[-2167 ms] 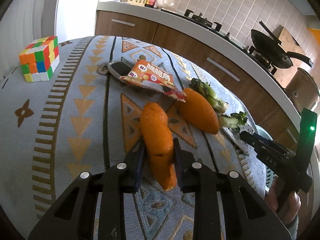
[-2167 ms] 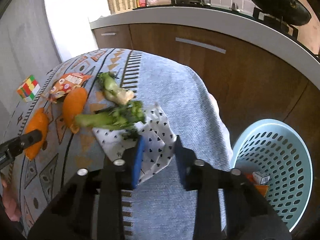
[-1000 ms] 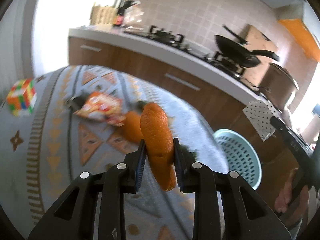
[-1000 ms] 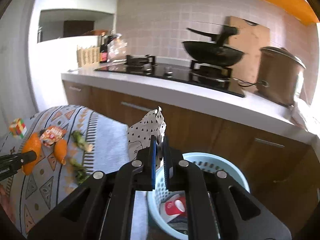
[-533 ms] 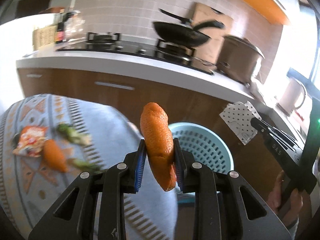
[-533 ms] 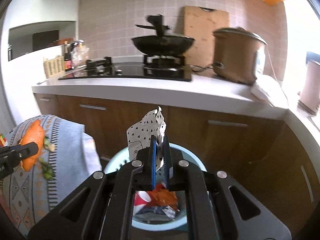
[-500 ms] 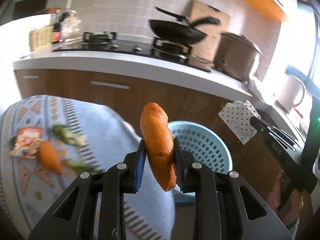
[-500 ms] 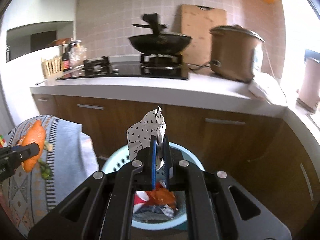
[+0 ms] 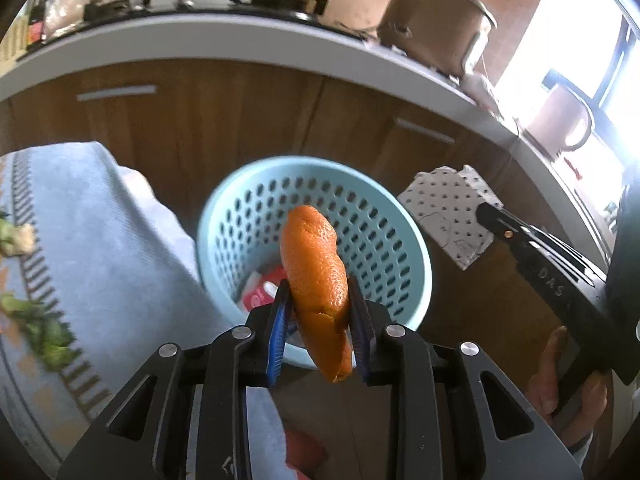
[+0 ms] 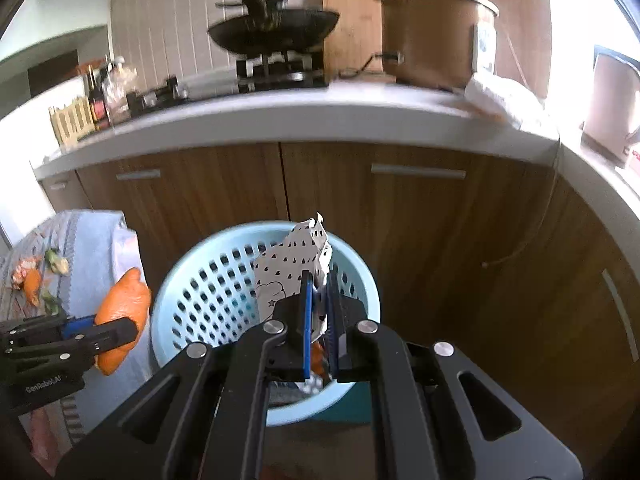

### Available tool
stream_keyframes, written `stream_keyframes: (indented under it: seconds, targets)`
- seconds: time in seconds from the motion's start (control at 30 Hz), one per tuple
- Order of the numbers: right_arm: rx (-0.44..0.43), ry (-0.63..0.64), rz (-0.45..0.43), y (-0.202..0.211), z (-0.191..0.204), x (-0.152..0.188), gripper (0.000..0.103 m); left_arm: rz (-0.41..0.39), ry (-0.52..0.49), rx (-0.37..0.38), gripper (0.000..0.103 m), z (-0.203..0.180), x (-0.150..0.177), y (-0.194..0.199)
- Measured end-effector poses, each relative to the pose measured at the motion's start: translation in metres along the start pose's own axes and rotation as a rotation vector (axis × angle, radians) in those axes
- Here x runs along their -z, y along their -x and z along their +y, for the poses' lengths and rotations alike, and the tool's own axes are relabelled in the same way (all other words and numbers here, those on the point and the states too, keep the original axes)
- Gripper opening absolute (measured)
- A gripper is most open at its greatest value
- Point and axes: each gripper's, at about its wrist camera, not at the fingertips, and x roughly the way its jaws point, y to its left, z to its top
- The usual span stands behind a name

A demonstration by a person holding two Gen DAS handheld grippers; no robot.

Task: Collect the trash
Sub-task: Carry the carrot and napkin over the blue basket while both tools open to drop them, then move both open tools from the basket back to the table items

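Kitchen setting: brown wooden cabinets (image 10: 360,208) under a pale countertop (image 10: 280,120), against which a pale blue perforated plastic basket (image 9: 384,216) is stood on the floor, presumably as the trash bin.

A curled orange peel strip (image 9: 318,268) is clamped between the blue pads of the left gripper (image 9: 320,320) and is held upright above the basket's near rim. It is judged to be held there so that it falls inside once released.

A crumpled white paper scrap with small black marks (image 10: 294,268) is pinched by the right gripper (image 10: 318,312), whose jaws are almost together on the thin sheet. It is held over the basket's middle, seemingly for the same drop.

Red-and-white packaging is seen at the basket bottom, so some trash is judged already collected.

Outward, green vegetable scraps (image 9: 48,336) lie on the blue patterned tablecloth (image 9: 100,232) beside the basket, not yet gathered. A second orange peel (image 10: 32,286) also lies there.

A black wok (image 10: 276,32) and a brown pot (image 10: 432,32) are seen on the countertop.
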Motion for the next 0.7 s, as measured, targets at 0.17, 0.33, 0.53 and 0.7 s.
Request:
stream_keyframes:
  seconds: [0.17,0.33,0.53,0.7]
  targets:
    - [-0.001,-0.022,0.078,-0.019,-0.005,0.009,0.005,0.032,-0.024,-0.005,0.027,-0.005,0.003,-0.016]
    - [0.008,-0.025,0.147,-0.033,-0.006,0.013,0.007,0.045,-0.008,-0.024,0.048,-0.002,0.004,-0.022]
    - [-0.003,-0.030,0.181,-0.043,-0.002,0.018,0.020,0.022,-0.002,-0.050,0.057,0.004,0.002,-0.015]
    - [-0.008,-0.036,0.156,-0.038,0.000,0.018,0.047,0.009,0.026,-0.054,0.058,0.012,0.001,-0.009]
